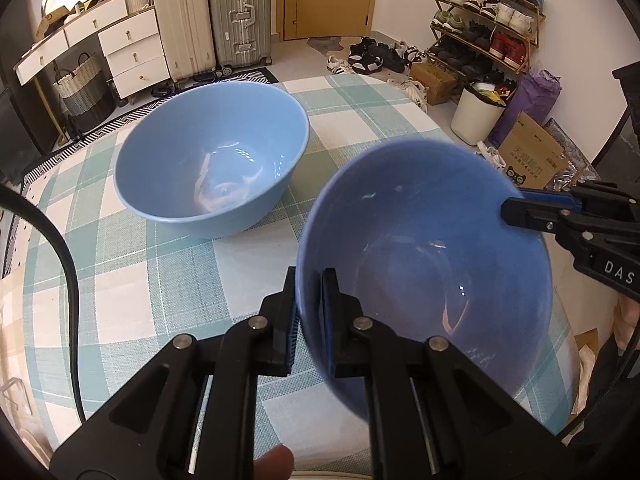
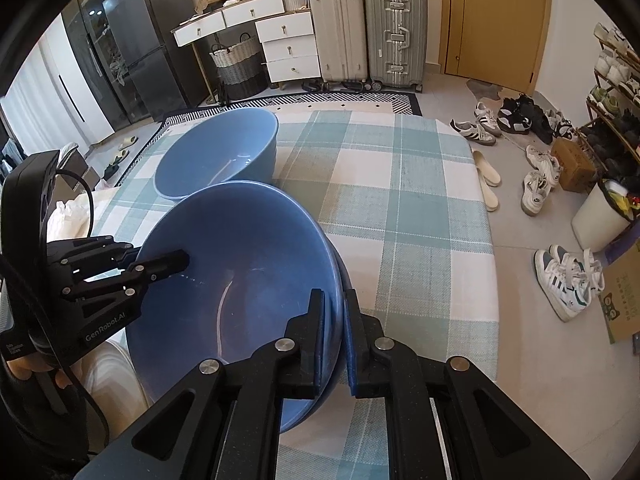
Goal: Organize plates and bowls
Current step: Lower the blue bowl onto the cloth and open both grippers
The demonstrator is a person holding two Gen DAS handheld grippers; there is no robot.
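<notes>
Counter (image 1: 360,120), covered by a teal-and-white checked cloth (image 2: 420,200); fills most of both views. Floor beyond it carries two upright suitcases (image 1: 212,12) and a shoe rack (image 1: 488,20), well apart from the work.

Standing bowl (image 1: 212,152): blue, upright on the cloth at the far left part of the counter, mouth up, nothing visible inside but reflections. Right wrist view shows the same standing bowl (image 2: 216,152) behind the other one, apart from it.

Held bowl (image 1: 424,248): blue, same shape, tilted, on the near side of the counter with one gripper at each side of its rim. From the right wrist view the held bowl (image 2: 240,264) leans with its mouth toward the left. Whether its base touches the cloth: cannot tell.

Left gripper (image 1: 310,280): fingers narrow, clamped across the rim, one inside the wall and one outside, both pressed on it. Also seen side-on in the right wrist view (image 2: 160,266).

Right gripper (image 2: 334,296): fingers narrow, straddling the opposite rim; inner finger lies against the inner wall, outer blue pad (image 2: 351,344) just beside the outer wall. Whether that pad presses or only stands close: cannot tell. Its tip (image 1: 516,210) shows at the rim's right edge.

A person's fingertip (image 1: 276,460) shows at the bottom edge below the left gripper.
</notes>
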